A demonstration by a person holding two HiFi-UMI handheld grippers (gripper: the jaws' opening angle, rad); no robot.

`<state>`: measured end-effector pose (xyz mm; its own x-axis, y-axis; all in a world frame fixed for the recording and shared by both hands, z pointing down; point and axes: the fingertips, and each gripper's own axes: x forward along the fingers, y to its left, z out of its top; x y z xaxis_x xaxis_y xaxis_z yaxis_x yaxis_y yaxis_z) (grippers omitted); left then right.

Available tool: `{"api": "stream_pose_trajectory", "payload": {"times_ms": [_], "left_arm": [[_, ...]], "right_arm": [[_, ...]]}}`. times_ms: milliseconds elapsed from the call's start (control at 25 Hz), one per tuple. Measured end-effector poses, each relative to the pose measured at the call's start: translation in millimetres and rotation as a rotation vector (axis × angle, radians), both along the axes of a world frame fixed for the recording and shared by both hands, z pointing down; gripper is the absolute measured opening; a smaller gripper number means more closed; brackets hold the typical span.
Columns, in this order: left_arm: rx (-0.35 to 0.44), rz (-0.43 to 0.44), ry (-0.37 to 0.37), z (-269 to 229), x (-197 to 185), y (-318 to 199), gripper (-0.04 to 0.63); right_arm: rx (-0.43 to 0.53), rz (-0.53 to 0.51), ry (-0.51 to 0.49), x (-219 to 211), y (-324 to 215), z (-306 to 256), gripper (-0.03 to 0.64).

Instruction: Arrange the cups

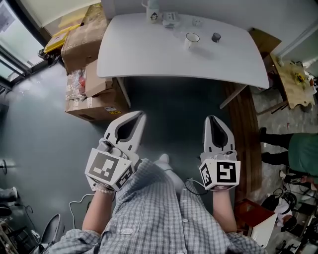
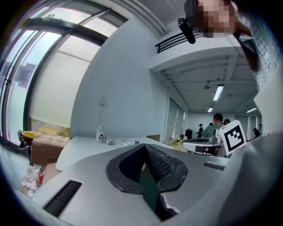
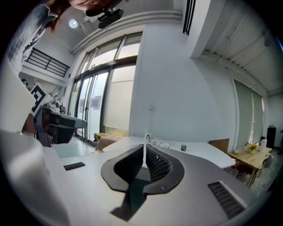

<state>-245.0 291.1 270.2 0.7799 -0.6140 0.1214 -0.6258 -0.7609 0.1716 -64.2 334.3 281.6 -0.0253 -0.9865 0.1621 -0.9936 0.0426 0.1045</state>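
You hold both grippers low and near your body, well apart from the white bench [image 1: 149, 57]. The left gripper [image 1: 139, 116] has its jaws closed on nothing, and so does the right gripper [image 1: 212, 119]. On the bench's far side a white cup [image 1: 191, 39] stands near a small dark cup [image 1: 215, 37], right of a white bottle [image 1: 153, 15].

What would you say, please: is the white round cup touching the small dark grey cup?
Apart. The head view shows bare white tabletop between the white round cup and the small dark grey cup.
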Motion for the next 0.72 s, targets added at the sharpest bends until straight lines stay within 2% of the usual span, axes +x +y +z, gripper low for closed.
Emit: {"api": "stream_pose_trajectory", "payload": {"times_ms": [360,720], "left_arm": [[0.008,-0.033,-0.019,-5,43,-25,0.009],[0.022,0.057,-0.015,0,94,-51,0.009]], "right_arm": [[0.01,-0.04,-0.03,42,-32,2,0.032],[-0.006,0.054,-0.035,85,-35,17,0.032]]}}
